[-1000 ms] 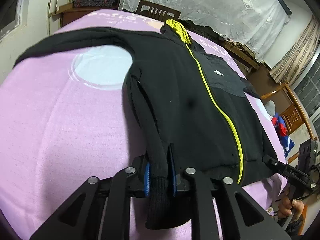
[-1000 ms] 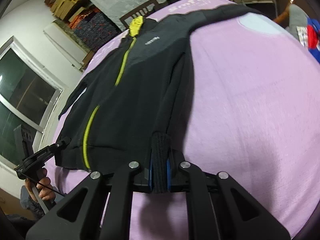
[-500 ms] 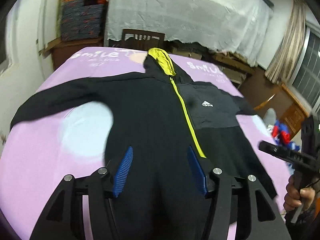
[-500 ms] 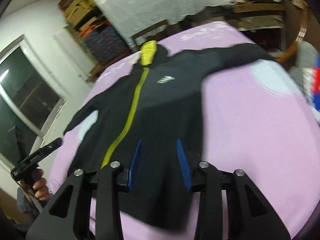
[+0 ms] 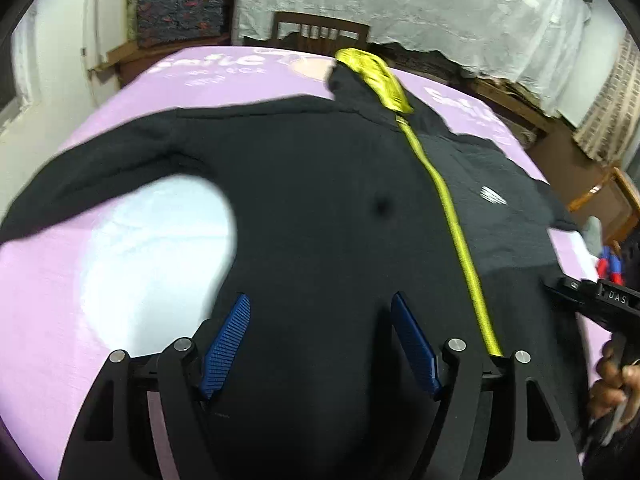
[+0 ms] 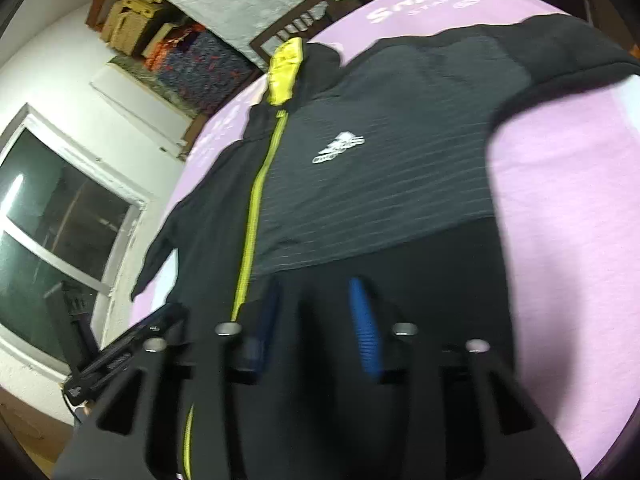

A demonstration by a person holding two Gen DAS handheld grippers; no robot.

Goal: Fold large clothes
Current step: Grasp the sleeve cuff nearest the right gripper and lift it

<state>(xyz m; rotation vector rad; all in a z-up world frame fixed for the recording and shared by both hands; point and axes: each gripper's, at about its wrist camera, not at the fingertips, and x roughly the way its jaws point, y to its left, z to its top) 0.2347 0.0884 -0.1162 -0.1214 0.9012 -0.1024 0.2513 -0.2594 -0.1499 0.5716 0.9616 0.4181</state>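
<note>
A black jacket (image 5: 320,208) lies spread face-up on the bench (image 5: 48,288), which is covered in a pink cloth; its yellow zip (image 5: 452,216) runs down the front and the yellow-lined hood (image 5: 376,76) points toward the far wall. One sleeve stretches out to the side across the pink cloth in each view.

The left gripper (image 5: 320,344) hovers over the lower front of the jacket, its blue pads (image 5: 226,344) spread wide and opening further, with nothing pinched between them. The right gripper (image 6: 316,320) hangs over the jacket's lower part on the logo side; its jaws stand a little apart and are closing, and the blurred picture shows only dark fabric below them, no cloth pinched.

A wooden chair (image 5: 320,34) stands behind the bench, under a white sheet (image 5: 400,4).
</note>
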